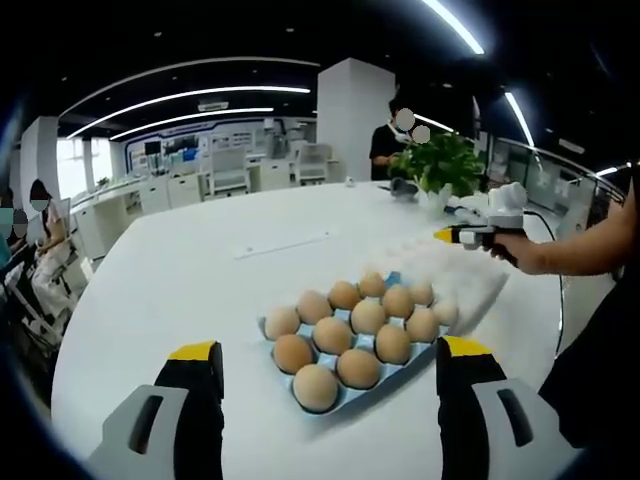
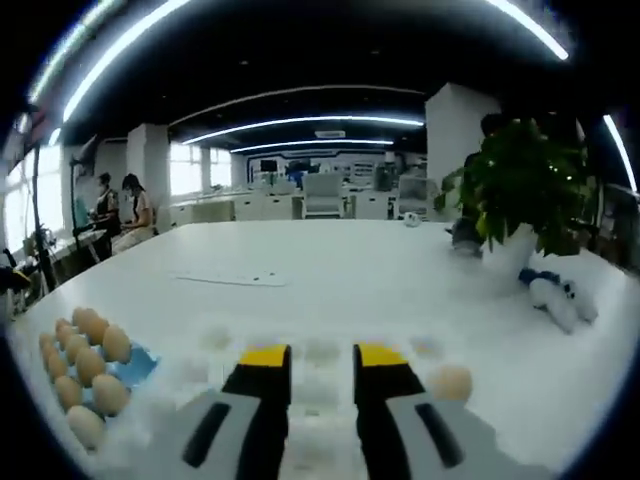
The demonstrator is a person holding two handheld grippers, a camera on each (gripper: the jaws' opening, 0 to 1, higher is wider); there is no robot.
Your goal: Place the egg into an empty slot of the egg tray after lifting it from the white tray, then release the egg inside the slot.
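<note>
A blue egg tray holding several brown eggs lies on the white table, just ahead of my left gripper, whose jaws stand wide open and empty. Beyond it lies the white tray. A hand holds my right gripper over that tray's far end. In the right gripper view, my right gripper hovers over the white tray, its jaws a narrow gap apart with nothing between them. One egg rests in the white tray just right of the jaws. The blue egg tray is at left.
A potted green plant stands at the table's far right, with a white and blue object beside it. A flat white sheet lies mid-table. People stand and sit in the office beyond the table.
</note>
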